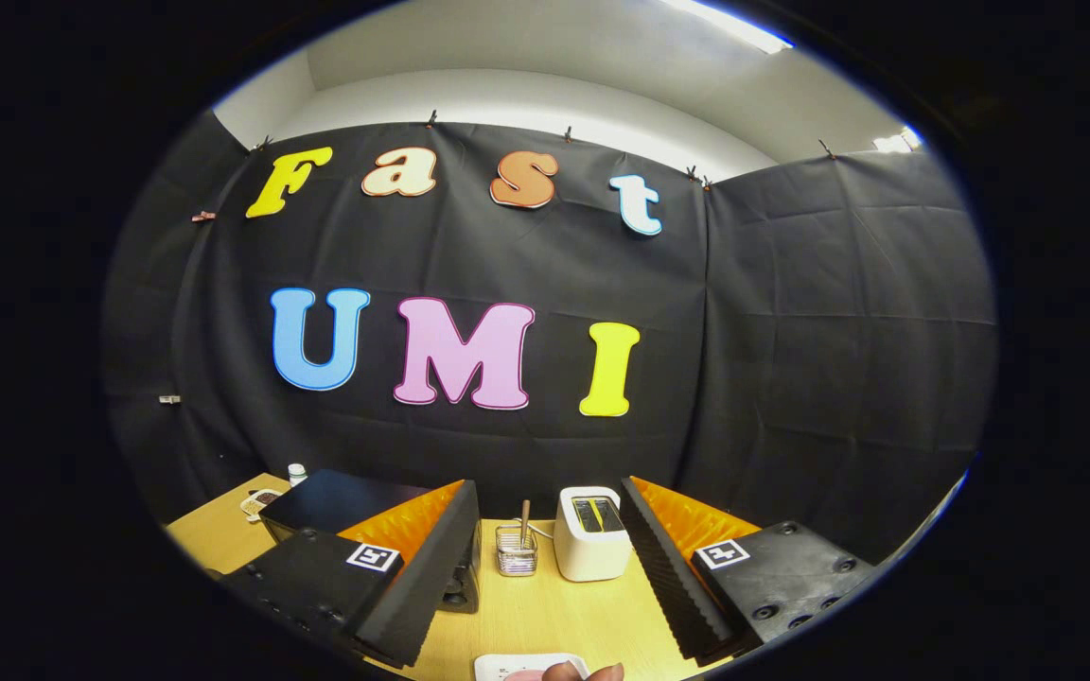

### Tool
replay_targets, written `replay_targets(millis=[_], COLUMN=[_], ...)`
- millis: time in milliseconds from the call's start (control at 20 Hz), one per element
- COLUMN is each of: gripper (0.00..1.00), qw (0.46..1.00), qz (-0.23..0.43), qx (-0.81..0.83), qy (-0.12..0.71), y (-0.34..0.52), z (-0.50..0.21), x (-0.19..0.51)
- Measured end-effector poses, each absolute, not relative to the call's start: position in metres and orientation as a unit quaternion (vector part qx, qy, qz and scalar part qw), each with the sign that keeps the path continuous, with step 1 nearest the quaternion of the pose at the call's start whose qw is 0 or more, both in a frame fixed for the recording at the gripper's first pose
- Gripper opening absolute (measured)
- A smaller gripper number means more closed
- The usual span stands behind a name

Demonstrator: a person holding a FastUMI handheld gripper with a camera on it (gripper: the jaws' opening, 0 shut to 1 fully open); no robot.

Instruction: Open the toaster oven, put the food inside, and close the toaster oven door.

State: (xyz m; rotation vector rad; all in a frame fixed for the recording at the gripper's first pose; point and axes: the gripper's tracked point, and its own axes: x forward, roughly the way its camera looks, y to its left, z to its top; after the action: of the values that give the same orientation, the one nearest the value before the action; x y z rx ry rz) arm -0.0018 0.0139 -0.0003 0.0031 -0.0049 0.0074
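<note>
My gripper (pixel 550 492) is held above the wooden table (pixel 554 615), open, with nothing between its fingers. The black toaster oven (pixel 346 499) stands on the table at the left, and my left finger (pixel 413 567) hides much of it. I cannot tell from here whether its door is open or closed. Below and between the fingers, at the table's near edge, lies a white plate (pixel 517 664) with something pinkish on it. A person's fingertips (pixel 585 672) rest beside it.
A white pop-up toaster (pixel 592 537) stands beyond the fingers, with a small wire holder (pixel 516 553) with a stick in it to its left. Behind the oven are a small white bottle (pixel 296 473) and a white dish (pixel 259 501). The booth's black cloth wall closes the back.
</note>
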Motion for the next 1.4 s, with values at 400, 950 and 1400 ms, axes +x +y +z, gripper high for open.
replay_targets(millis=[400,950,1400], gripper=[0.98,0.98,0.99], qw=[0.998,0.990,0.973], qz=[0.063,0.081,0.078], qx=[0.024,0.053,0.034], qy=[0.016,0.103,0.214], y=[0.115,0.237,0.289], z=[-0.013,-0.097,-0.191], x=[0.006,0.046,0.069])
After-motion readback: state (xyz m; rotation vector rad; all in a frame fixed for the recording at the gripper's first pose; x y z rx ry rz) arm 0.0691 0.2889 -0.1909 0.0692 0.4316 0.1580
